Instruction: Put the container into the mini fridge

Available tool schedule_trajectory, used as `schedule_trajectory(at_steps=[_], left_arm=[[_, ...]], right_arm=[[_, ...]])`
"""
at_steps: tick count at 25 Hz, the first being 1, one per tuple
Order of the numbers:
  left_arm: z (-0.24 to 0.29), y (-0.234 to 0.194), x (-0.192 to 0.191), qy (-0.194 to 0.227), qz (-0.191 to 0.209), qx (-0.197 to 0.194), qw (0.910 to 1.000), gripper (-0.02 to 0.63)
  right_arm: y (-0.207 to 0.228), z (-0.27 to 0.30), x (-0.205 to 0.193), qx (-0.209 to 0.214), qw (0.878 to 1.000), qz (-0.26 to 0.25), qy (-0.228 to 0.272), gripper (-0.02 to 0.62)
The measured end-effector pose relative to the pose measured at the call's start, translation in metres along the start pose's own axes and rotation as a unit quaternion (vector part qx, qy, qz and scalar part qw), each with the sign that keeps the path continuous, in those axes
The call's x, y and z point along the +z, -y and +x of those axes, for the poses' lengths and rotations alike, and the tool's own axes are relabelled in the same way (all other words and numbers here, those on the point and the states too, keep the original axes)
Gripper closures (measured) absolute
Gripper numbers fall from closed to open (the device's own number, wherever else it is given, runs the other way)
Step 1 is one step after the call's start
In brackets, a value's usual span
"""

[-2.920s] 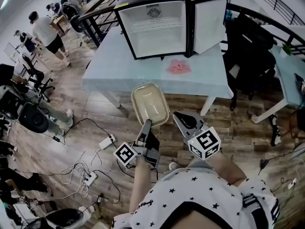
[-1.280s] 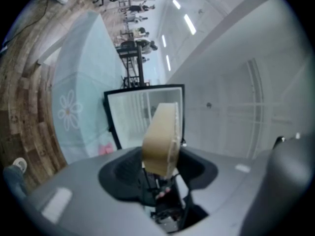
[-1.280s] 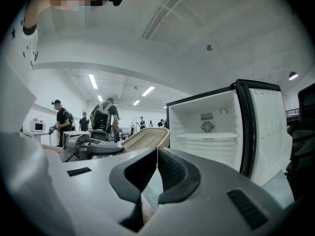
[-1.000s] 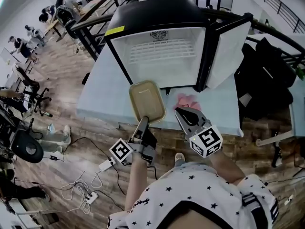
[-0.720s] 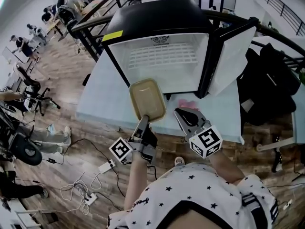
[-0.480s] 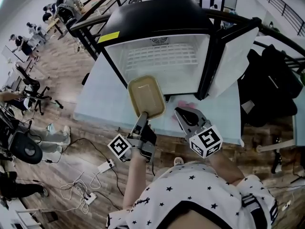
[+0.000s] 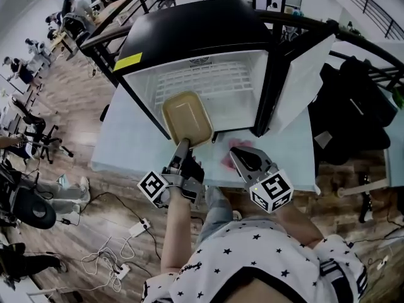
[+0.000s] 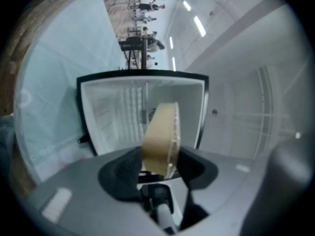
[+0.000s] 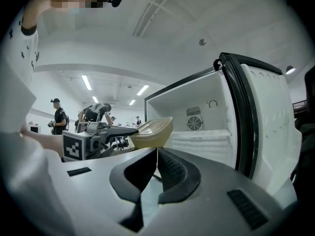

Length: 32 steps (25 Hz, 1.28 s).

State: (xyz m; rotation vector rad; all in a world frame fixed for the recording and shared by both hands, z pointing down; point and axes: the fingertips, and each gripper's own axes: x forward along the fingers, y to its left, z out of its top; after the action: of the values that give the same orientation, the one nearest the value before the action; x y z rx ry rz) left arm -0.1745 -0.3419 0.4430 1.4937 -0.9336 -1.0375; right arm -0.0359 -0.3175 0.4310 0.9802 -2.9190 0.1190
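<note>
The beige rectangular container (image 7: 187,118) is level in the air at the mouth of the open black mini fridge (image 7: 196,27). My left gripper (image 7: 182,149) is shut on its near rim. In the left gripper view the container (image 8: 161,134) stands edge-on between the jaws of the left gripper (image 8: 157,168), with the white fridge interior (image 8: 113,117) behind it. My right gripper (image 7: 246,160) hovers over the table to the right of the container, shut and holding nothing. In the right gripper view the right gripper (image 9: 157,154) has the container (image 9: 152,131) and the fridge's wire shelf (image 9: 206,136) ahead of it.
The fridge stands on a pale blue table (image 7: 123,150), and its door (image 7: 302,74) is swung open to the right. A pink cloth (image 7: 227,151) lies on the table in front of the fridge. Black bags (image 7: 353,112) sit to the right. Cables (image 7: 120,251) trail on the wooden floor.
The container and my left gripper have moved forward, from over the table's front edge to the fridge opening. The fridge now looks nearer. The right gripper has followed, still shut.
</note>
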Motion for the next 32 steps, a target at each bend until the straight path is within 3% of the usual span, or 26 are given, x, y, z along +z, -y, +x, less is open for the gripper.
schedule_trajectory(at_steps=[12, 25, 32], left_arm=[[0.080, -0.014, 0.021, -0.042, -0.011, 0.011, 0.9990, 0.391], [0.130, -0.019, 0.047, -0.056, -0.023, 0.025, 0.9979, 0.390], [0.144, -0.020, 0.059, -0.047, -0.008, 0.033, 0.9983, 0.390]], right_arm=[[0.038, 0.035, 0.001, -0.027, 1.000, -0.006, -0.002, 0.574], [0.059, 0.067, -0.001, -0.037, 0.999, -0.004, -0.009, 0.574], [0.061, 0.075, -0.006, -0.033, 0.999, -0.004, -0.016, 0.574]])
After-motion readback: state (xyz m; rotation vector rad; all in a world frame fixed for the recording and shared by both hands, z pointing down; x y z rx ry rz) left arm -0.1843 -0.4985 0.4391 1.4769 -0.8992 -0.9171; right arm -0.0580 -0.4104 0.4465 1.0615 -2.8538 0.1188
